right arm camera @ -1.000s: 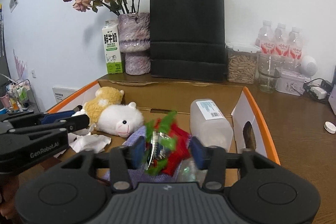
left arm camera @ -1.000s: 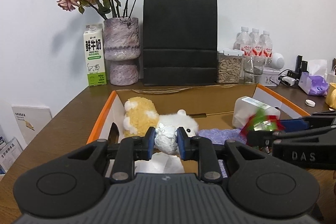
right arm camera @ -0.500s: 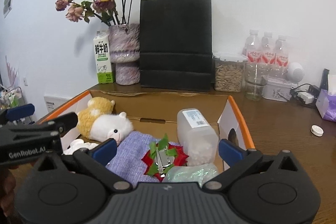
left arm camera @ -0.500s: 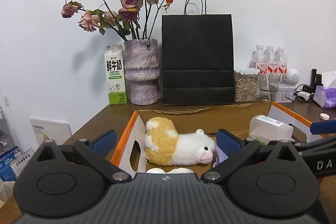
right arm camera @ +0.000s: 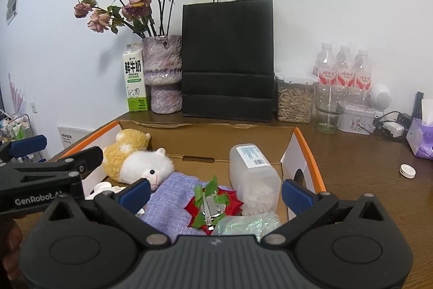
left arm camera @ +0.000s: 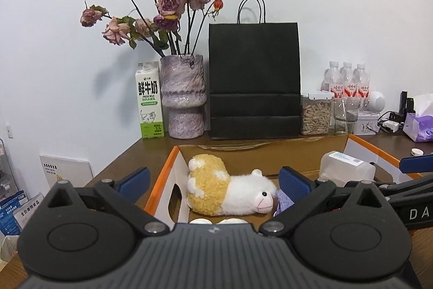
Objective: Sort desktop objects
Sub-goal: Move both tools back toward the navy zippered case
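An open cardboard box with orange edges lies on the brown desk. In it are a yellow and white plush sheep, a clear plastic jar on its side, a purple cloth, a red and green hair clip and a glittery pouch. My left gripper is open and empty, held back above the box's near left corner. My right gripper is open and empty above the clip and cloth.
Along the wall stand a milk carton, a vase of dried roses, a black paper bag, a seed jar, a glass and water bottles. A tissue pack and white cap lie right.
Both grippers opened and pulled back and up. The left let go of a crumpled white wad; the right let go of the red and green clip, which now lies in the box.
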`<action>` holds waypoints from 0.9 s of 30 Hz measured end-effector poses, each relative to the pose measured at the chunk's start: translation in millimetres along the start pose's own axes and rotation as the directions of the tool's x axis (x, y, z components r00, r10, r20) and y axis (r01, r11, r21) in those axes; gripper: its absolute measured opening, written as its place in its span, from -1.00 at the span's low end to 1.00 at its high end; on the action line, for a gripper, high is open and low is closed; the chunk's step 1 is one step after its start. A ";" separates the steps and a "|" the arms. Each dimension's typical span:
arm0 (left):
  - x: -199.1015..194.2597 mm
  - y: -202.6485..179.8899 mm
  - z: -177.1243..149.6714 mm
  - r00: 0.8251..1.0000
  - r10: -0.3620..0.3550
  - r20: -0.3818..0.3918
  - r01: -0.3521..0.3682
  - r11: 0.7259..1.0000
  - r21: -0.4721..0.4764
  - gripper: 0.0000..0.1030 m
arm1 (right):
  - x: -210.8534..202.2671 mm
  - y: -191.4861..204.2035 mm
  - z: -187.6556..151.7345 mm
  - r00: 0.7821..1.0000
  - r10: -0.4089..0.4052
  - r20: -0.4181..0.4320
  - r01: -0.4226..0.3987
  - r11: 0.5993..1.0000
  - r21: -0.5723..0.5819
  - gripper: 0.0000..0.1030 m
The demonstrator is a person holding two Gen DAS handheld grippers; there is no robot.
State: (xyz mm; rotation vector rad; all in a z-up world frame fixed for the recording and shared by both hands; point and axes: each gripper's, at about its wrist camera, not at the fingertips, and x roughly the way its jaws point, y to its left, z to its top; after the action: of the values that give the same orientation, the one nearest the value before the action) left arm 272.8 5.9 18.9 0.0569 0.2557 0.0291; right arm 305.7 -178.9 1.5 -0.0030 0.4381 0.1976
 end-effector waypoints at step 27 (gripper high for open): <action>-93.3 18.3 0.7 0.999 -0.030 0.013 0.030 0.999 -0.041 1.00 | -98.8 37.4 -15.7 0.999 0.008 0.031 -0.007 0.999 -0.053 1.00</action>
State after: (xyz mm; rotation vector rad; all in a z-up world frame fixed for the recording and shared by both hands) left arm 182.4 20.8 44.2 0.0119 0.2439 0.0042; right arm 204.3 -161.7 30.5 -0.0499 0.4017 0.2163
